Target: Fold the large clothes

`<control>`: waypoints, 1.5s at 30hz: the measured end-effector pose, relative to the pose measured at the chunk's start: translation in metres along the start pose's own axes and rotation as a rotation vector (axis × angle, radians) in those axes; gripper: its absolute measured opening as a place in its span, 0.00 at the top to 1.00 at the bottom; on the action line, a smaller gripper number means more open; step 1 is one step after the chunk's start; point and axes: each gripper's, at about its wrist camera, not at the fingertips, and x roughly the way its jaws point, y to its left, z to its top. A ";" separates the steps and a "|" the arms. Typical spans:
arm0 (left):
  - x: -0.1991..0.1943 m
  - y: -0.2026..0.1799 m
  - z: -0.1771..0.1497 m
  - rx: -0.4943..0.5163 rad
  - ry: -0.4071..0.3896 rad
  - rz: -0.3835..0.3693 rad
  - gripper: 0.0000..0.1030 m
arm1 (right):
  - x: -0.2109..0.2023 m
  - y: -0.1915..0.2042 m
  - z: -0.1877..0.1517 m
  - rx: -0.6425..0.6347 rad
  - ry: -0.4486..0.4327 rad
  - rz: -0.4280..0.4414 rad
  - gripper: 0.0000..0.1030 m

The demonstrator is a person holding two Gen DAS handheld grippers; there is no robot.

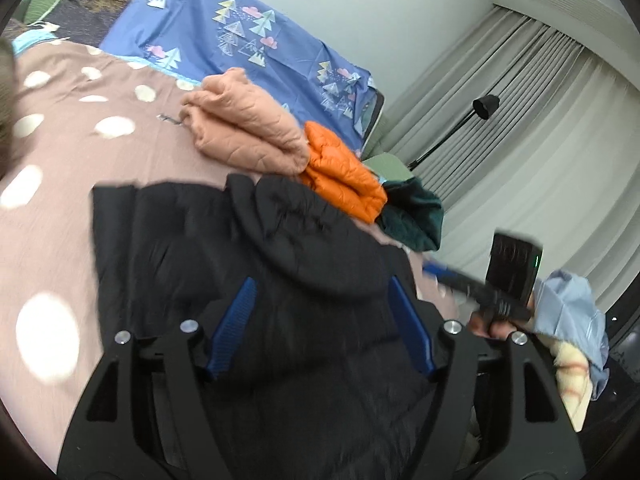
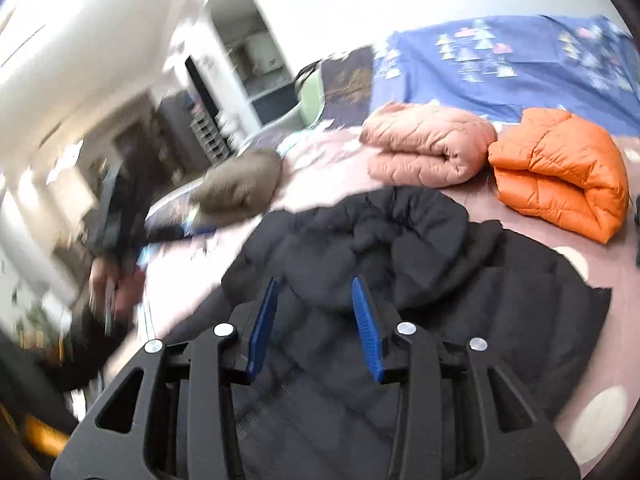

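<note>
The black jacket [image 2: 420, 280] lies spread on the bed [image 1: 60, 152], hood toward the pillows, just in front of 2 folded jackets — a pink one [image 2: 428, 152] and an orange one [image 2: 560, 176]. Both tongs are released and hold nothing: the left tongs [image 1: 322, 328] stand wide apart above the body of the jacket, below the hood [image 1: 304, 240], and the right tongs [image 2: 314, 328] hang over the same part with a narrower gap. Whether the pads touch the cloth I cannot tell, because both views are blurred.

My judgement is that the fold is not yet begun, as the jacket looks flat and full in width. To do it well, each tongs should take one outer edge or sleeve — not the thick middle, where the padding will slip from the pads. Close on only 1 layer of cloth, lift it a little, and bring it across to the centre line so that both sides meet evenly. The hood is better tucked down first, or it will make a bulge. Puffy filling springs back, so press the fold before letting go, and keep clear of the folded pile behind.
</note>
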 end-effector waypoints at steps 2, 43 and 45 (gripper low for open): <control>-0.013 -0.004 -0.019 -0.024 -0.010 -0.002 0.33 | 0.034 0.009 0.007 0.031 0.020 -0.072 0.74; -0.118 0.082 -0.295 -0.164 0.183 0.082 0.19 | -0.175 -0.005 -0.371 0.624 -0.164 -0.139 0.29; -0.113 0.084 -0.295 -0.174 0.184 0.082 0.19 | -0.176 -0.001 -0.369 0.613 -0.164 -0.107 0.29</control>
